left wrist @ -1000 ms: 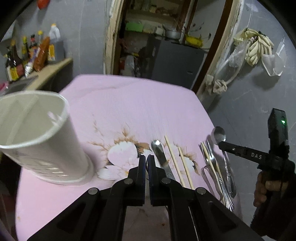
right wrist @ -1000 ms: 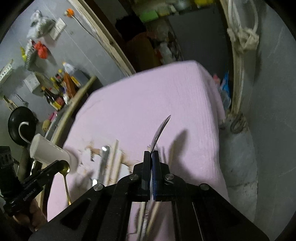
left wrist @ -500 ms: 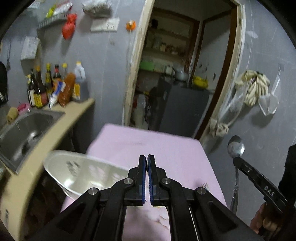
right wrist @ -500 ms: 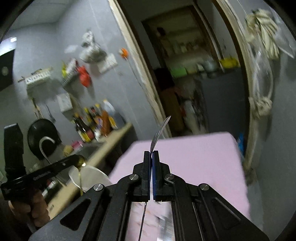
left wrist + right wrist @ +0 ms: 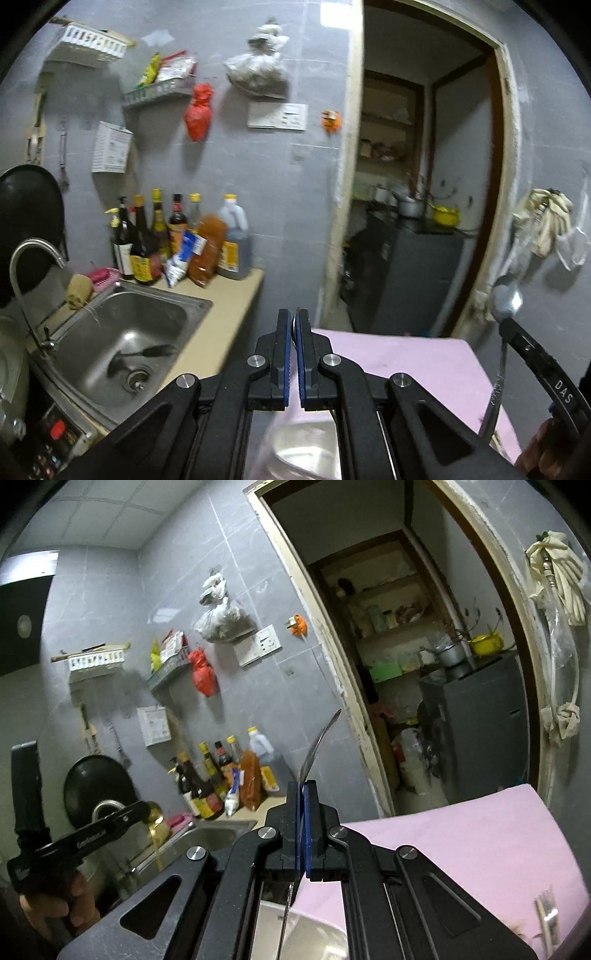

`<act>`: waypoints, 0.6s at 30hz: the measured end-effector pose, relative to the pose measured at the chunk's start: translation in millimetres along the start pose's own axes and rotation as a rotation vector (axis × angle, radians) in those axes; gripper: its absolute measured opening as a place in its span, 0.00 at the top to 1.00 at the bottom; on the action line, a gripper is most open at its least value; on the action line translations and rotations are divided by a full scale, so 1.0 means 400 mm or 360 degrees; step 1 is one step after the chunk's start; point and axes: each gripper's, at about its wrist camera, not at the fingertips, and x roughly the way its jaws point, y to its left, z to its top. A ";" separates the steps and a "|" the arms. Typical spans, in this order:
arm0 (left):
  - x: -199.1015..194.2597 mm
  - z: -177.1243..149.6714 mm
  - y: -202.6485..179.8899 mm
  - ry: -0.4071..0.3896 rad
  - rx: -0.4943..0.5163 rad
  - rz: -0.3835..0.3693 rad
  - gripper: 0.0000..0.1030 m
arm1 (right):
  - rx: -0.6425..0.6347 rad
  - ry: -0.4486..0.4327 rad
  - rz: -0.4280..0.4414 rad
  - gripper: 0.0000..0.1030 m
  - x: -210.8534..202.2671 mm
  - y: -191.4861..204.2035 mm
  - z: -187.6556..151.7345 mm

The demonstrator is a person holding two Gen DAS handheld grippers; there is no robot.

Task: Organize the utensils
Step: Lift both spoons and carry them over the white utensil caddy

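My left gripper (image 5: 294,325) is shut; only a sliver of metal shows between its pads. The right wrist view shows the left gripper (image 5: 147,812) shut on a gold spoon (image 5: 157,821), bowl at the tips, handle hanging down. My right gripper (image 5: 304,794) is shut on a silver spoon (image 5: 321,746) that rises edge-on above the tips. In the left wrist view this silver spoon (image 5: 508,302) stands bowl up in the right gripper (image 5: 504,326). A blurred white utensil holder (image 5: 306,446) lies low under both grippers, on the pink-clothed table (image 5: 424,369).
A steel sink (image 5: 122,332) with a curved tap (image 5: 33,251) sits left of the table, sauce bottles (image 5: 177,240) behind it. A black wok (image 5: 98,782) hangs on the wall. An open doorway (image 5: 424,221) lies beyond. Blurred cutlery (image 5: 546,910) rests on the cloth at the right.
Both grippers have risen off the table and tipped upward, each still carrying its spoon. The views swung from the cloth to the wall and doorway; the holder dropped to the bottom edge.
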 end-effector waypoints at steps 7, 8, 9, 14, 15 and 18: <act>0.082 -0.048 0.032 -0.0055 -0.0003 0.0073 0.97 | -0.0082 -0.0061 -0.0228 0.98 0.063 0.008 -0.100; 0.092 -0.061 0.029 -0.0059 0.0008 0.0078 0.97 | -0.0111 -0.0068 -0.0251 0.98 0.065 0.009 -0.116; 0.103 -0.076 0.024 -0.0064 0.0021 0.0089 0.97 | -0.0142 -0.0070 -0.0273 0.98 0.066 0.010 -0.130; 0.124 -0.139 0.008 -0.0086 0.0056 0.0101 0.97 | -0.0266 -0.0078 -0.0287 0.98 0.055 0.026 -0.156; 0.125 -0.147 0.003 -0.0092 0.0067 0.0100 0.97 | -0.0287 -0.0082 -0.0289 0.98 0.054 0.031 -0.156; 0.124 -0.173 -0.009 -0.0113 0.0097 0.0086 0.97 | -0.0340 -0.0091 -0.0288 0.98 0.051 0.038 -0.172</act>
